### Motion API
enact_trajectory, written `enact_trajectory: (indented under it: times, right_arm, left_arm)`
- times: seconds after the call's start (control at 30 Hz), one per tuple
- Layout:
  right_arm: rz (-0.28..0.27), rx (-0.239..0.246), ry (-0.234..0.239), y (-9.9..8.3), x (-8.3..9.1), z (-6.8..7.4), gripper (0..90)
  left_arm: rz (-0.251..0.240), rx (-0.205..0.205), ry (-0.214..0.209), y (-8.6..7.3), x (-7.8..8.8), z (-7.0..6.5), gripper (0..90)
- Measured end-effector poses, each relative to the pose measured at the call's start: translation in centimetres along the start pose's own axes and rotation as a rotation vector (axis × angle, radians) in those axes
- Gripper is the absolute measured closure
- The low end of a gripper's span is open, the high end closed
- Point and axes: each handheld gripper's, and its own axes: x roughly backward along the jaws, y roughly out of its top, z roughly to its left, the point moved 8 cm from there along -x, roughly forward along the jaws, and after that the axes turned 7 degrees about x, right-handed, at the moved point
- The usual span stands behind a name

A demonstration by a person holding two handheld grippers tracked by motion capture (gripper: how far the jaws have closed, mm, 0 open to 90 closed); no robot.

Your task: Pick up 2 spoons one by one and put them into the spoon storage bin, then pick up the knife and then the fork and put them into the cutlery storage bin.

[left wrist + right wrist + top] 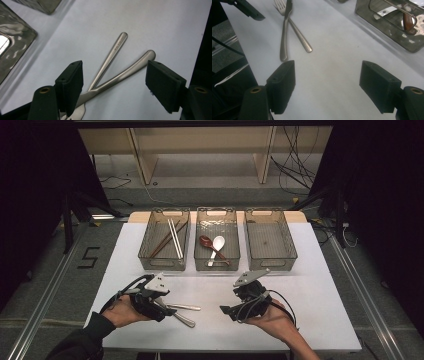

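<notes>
Two metal forks [181, 313] lie crossed on the white table [310, 290] near its front left. My left gripper [161, 306] hovers low over them. In the left gripper view its black pads [71, 82] stand apart on either side of the two handles [110, 57] without touching them, so my left gripper [115, 75] is open. My right gripper [226, 310] points left toward the forks from the table's middle front. It is open with only bare table between its jaws [327, 85]. The forks [284, 37] lie ahead of it.
Three clear bins stand in a row at the back. The left bin [150, 251] holds chopsticks, the middle bin [235, 251] holds a brown and a white spoon, and the right bin [290, 251] holds nothing. A corner of a bin [15, 42] lies close on the left in the left gripper view.
</notes>
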Motion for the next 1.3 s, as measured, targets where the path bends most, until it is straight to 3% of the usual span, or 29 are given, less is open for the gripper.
enact_trajectory:
  times: [0.2,0.4,0.87,1.17,1.3]
  right_arm:
    - [-0.008,-0.007,-0.003,-0.1,0.3,0.0,29.6]
    - [-0.014,-0.015,-0.009,-0.4,0.6,-0.2,29.4]
    - [-0.018,-0.015,-0.005,-0.4,0.8,-0.5,29.3]
    - [-0.016,-0.016,-0.004,-0.4,0.6,-0.7,29.3]
    - [-0.015,-0.022,-0.007,-0.5,0.7,-0.9,29.3]
  left_arm:
    - [0.063,-0.053,-0.007,-0.4,-0.9,-0.6,30.1]
    - [0.126,-0.088,0.008,-0.8,-1.5,-0.5,29.5]
    - [0.268,-0.193,-0.009,-2.1,-2.9,-0.6,30.3]
    - [0.280,-0.219,-0.024,-2.1,-3.0,-0.4,35.8]
    - [0.285,-0.251,-0.026,-2.1,-3.1,-0.6,37.2]
